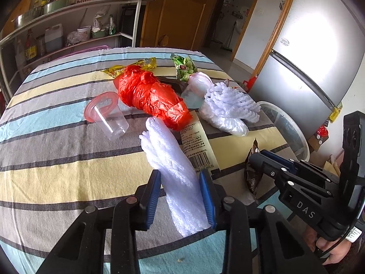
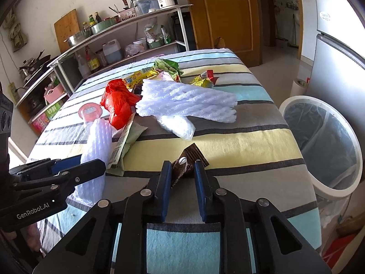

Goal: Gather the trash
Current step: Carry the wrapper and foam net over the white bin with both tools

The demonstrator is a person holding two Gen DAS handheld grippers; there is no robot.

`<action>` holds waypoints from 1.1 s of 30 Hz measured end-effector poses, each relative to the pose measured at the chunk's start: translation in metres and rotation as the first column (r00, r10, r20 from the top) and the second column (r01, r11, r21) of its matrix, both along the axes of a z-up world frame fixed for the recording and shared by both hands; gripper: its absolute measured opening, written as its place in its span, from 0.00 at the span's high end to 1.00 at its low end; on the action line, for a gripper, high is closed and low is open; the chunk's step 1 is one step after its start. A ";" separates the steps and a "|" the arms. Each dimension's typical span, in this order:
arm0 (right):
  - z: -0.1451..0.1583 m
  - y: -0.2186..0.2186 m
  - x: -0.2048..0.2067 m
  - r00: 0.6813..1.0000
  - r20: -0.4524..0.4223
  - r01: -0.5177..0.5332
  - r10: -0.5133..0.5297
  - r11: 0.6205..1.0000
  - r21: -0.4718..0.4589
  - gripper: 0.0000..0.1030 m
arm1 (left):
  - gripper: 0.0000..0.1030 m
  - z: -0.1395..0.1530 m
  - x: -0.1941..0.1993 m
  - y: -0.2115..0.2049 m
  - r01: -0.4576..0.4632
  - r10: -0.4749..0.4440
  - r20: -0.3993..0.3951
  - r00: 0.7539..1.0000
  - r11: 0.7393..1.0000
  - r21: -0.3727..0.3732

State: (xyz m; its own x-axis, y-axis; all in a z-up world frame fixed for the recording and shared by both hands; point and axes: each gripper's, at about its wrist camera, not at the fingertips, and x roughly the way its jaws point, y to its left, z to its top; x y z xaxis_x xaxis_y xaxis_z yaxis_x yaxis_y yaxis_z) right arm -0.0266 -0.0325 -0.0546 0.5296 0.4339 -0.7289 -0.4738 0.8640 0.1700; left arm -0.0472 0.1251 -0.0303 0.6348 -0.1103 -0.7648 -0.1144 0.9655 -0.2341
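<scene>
My left gripper (image 1: 180,175) is shut on a long white foam net sleeve (image 1: 168,157), which lies on the striped tablecloth; it also shows in the right wrist view (image 2: 98,141). My right gripper (image 2: 182,166) is shut on a brown snack wrapper (image 2: 186,164), seen from the left wrist view (image 1: 251,171) at the table's right edge. More trash lies in the middle: a red plastic bag (image 1: 150,93), a clear plastic cup (image 1: 111,123), a second foam net (image 1: 230,102) and a clear plastic bag (image 2: 178,123).
A white-rimmed trash bin (image 2: 324,141) with a clear liner stands on the floor right of the table. Yellow wrappers (image 1: 132,66) and a green one (image 1: 183,66) lie at the far side. A metal shelf rack (image 2: 127,22) and a fridge (image 1: 308,64) stand beyond.
</scene>
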 end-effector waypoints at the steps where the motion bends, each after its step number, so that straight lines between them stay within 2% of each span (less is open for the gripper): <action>1: 0.001 -0.001 -0.001 1.000 0.005 -0.002 0.002 1.000 -0.001 0.84 | 0.70 0.000 0.000 0.001 0.001 -0.001 0.001 1.000 1.000 -0.012; 2: 0.003 -0.002 -0.002 1.000 0.012 -0.006 0.006 1.000 -0.002 0.88 | 0.72 0.001 -0.001 0.003 0.000 0.000 0.003 1.000 1.000 -0.021; 7: 0.010 -0.007 -0.002 1.000 0.031 -0.004 0.005 1.000 -0.008 0.89 | 0.79 0.011 -0.006 0.008 -0.007 0.007 0.021 1.000 1.000 0.024; 10: 0.015 -0.014 -0.002 0.999 0.048 0.002 -0.001 1.000 -0.015 0.89 | 0.80 0.013 -0.009 0.012 -0.015 0.014 0.019 1.000 0.999 0.050; 18: 0.031 -0.042 -0.002 0.996 0.073 0.052 -0.054 0.998 0.025 0.89 | 0.80 0.032 -0.020 0.011 -0.003 0.000 0.078 0.997 0.999 0.043; 27: 0.059 -0.085 -0.004 0.979 0.137 0.146 -0.153 0.987 0.060 0.89 | 0.80 0.063 -0.006 -0.023 0.083 -0.090 0.158 0.983 0.995 0.054; 33: 0.074 -0.118 0.003 0.959 0.168 0.220 -0.226 0.974 0.052 0.89 | 0.80 0.076 0.019 -0.058 0.180 -0.190 0.201 0.961 0.981 0.068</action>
